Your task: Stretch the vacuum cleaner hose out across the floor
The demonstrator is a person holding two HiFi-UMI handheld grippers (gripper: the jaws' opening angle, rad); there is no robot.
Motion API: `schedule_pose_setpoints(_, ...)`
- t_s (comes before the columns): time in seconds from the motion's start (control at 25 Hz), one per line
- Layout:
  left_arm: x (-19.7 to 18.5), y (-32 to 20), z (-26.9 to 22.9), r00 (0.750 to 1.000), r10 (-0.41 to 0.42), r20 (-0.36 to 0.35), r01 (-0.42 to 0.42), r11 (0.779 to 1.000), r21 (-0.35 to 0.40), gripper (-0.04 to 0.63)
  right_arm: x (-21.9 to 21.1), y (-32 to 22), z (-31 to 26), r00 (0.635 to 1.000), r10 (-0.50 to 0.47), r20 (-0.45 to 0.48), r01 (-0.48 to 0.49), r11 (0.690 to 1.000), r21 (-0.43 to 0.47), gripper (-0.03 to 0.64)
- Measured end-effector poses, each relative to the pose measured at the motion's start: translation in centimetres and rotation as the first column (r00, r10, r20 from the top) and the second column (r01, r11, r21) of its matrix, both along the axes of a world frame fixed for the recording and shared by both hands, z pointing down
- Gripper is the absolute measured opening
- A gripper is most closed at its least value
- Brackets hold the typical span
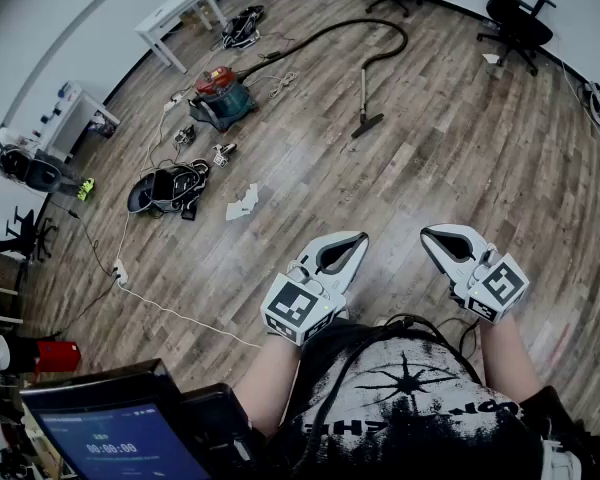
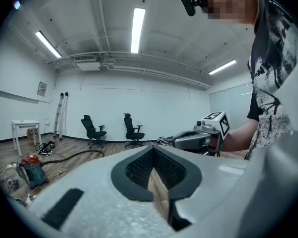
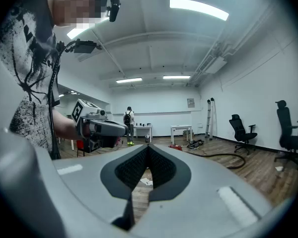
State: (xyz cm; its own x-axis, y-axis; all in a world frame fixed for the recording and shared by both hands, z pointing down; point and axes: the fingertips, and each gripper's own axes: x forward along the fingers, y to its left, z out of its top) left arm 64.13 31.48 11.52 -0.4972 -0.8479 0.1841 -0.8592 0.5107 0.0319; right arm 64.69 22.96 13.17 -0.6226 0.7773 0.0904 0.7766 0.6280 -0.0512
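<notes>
both tools are clenched on nothing: the left gripper (image 1: 358,239) and the right gripper (image 1: 430,233) are held side by side in front of the person's chest, jaw tips pressed together, with only bare wood floor (image 1: 430,158) showing through the gap behind the tips in each gripper view. the hose (image 1: 325,32) is far from them, at the other end of the room; it runs from the vacuum (image 1: 220,94), a canister with a red top, curves in a wide arc towards the chairs (image 1: 515,18) and bends back into the wand (image 1: 364,88), whose head (image 1: 368,125) rests on the floor. neither gripper touches any of it. nearer the person, left of the grippers, lie a dark bag (image 1: 165,190) with loose gear around it, a scrap of paper (image 1: 243,203) and a white cable (image 1: 180,318) trailing across the boards. two white tables (image 1: 180,13) stand by the curved wall on the left. a screen (image 1: 120,443) sits at the bottom left, close to the person. in the right gripper view another person (image 3: 129,119) stands in the distance by a table.
</notes>
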Motion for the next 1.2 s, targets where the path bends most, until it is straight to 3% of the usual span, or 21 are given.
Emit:
schedule_pose_setpoints(0.4, 0.0, -0.2, 0.2, 1.000, 0.007, -0.008, -0.006, 1.000, 0.011, 0.000, 0.3, 0.8, -0.1, 1.000, -0.030, -0.007, 0.030, 0.999, -0.017, 0.005)
schedule_pose_setpoints(0.6, -0.4, 0.3, 0.9, 1.000, 0.000, -0.021, 0.000, 1.000, 0.016, 0.000, 0.0, 1.5, 0.0, 0.998, -0.047, -0.037, 0.043, 0.994, -0.102, 0.006)
schedule_pose_setpoints(1.2, 0.5, 1.2, 2.1, 0.999, -0.035, -0.011, 0.035, 0.999, 0.005, 0.000, 0.9, 2.1, 0.5, 0.999, -0.019, -0.031, 0.018, 0.999, -0.034, 0.006)
